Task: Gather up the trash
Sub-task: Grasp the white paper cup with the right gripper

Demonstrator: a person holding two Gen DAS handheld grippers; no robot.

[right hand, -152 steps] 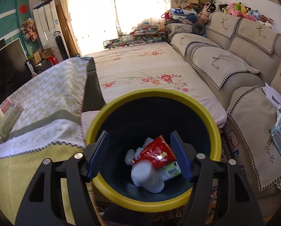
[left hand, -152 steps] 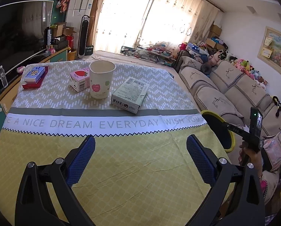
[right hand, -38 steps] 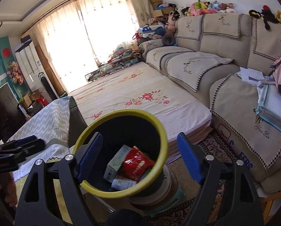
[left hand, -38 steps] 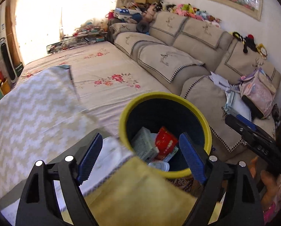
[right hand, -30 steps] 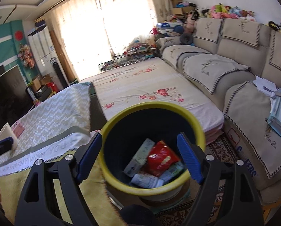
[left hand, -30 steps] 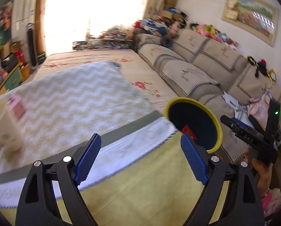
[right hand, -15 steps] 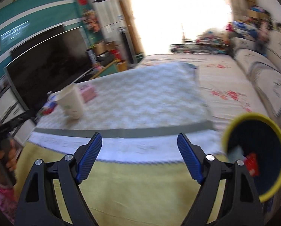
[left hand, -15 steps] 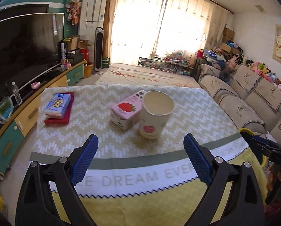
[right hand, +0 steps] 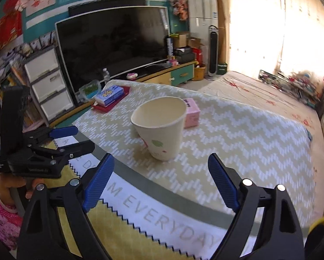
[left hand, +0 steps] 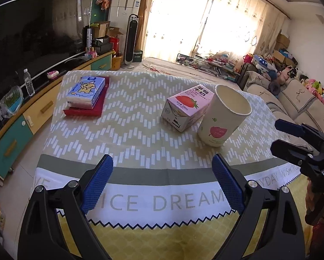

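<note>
A cream paper cup (left hand: 223, 119) with a pink leaf print stands upright on the patterned tablecloth (left hand: 129, 134). A pink strawberry milk carton (left hand: 187, 107) lies just left of it, touching or nearly so. My left gripper (left hand: 162, 182) is open and empty, low over the near cloth, short of both. My right gripper (right hand: 161, 179) is open and empty, facing the cup (right hand: 159, 127), with the carton (right hand: 192, 112) behind it. The yellow rim of the trash bin (right hand: 319, 223) shows at the lower right of the right wrist view.
A blue tissue pack on a red box (left hand: 86, 96) sits at the table's far left. A TV and cabinet (left hand: 31, 49) stand along the left wall. A sofa (left hand: 298, 106) with toys is at the right. The right gripper (left hand: 300, 149) shows at the left view's right edge.
Both grippers have swung away from the bin to face the table. The left gripper has come closer to the carton and cup. The right gripper now points at the cup.
</note>
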